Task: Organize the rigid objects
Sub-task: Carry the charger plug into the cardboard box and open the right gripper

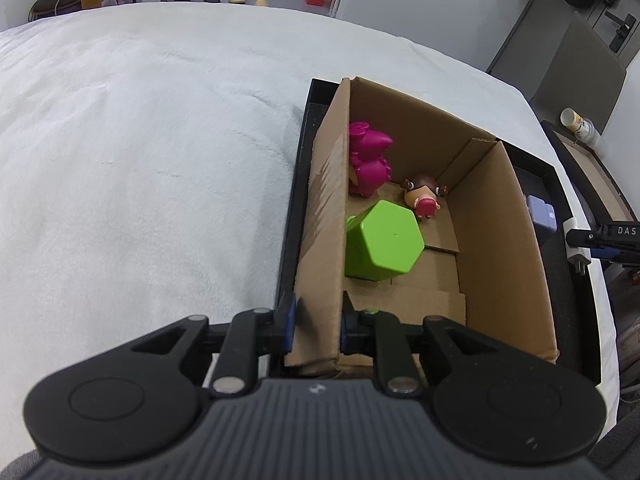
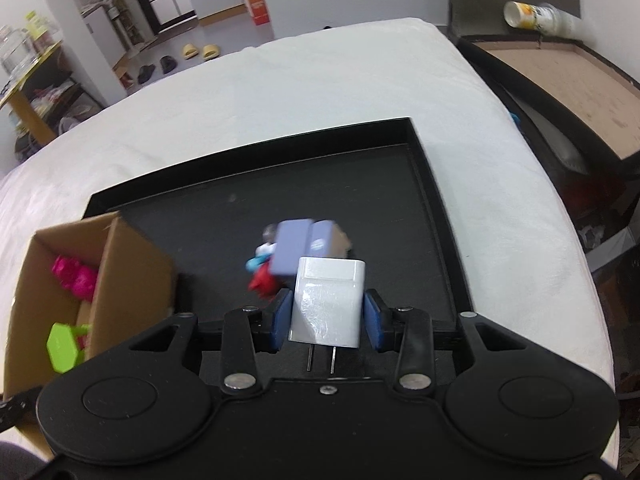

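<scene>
My left gripper [image 1: 318, 326] is shut on the near left wall of the open cardboard box [image 1: 322, 240], which stands in a black tray [image 1: 568, 312]. Inside the box lie a magenta toy figure [image 1: 370, 158], a small brown-haired doll figure [image 1: 424, 198] and a green hexagonal block [image 1: 382, 246]. My right gripper [image 2: 327, 322] is shut on a white plug charger [image 2: 328, 304], its two prongs pointing back toward the camera, held above the tray [image 2: 424, 184]. Beyond it on the tray sit lavender blocks [image 2: 304, 246] and small red and blue toys [image 2: 262, 276], blurred. The box [image 2: 132, 264] shows at the left.
The tray rests on a white blanket [image 1: 140, 168]. A dark side table [image 2: 580, 92] with a fallen paper cup [image 2: 536, 16] stands to the right. Shoes and furniture lie on the floor far behind. The other gripper's tip [image 1: 604, 240] shows at the right edge of the left wrist view.
</scene>
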Demonstrator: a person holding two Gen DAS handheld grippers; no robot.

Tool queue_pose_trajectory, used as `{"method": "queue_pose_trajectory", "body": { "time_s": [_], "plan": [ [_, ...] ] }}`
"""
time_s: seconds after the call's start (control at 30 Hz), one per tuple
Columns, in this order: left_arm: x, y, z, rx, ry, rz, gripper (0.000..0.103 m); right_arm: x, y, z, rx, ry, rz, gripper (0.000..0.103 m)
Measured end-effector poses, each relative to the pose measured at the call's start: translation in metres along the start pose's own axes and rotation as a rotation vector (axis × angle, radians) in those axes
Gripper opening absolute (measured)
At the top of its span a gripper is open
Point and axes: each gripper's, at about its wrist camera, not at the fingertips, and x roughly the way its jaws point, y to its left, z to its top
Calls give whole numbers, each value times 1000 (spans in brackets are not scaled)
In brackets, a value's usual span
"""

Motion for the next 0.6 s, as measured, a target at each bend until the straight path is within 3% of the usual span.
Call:
{"method": "queue_pose_trajectory", "body": {
  "time_s": [0.6],
  "plan": [
    [-1,5,1,-15,-3,-41,20,-38,97,9,-150,-40,86,38]
  ]
}}
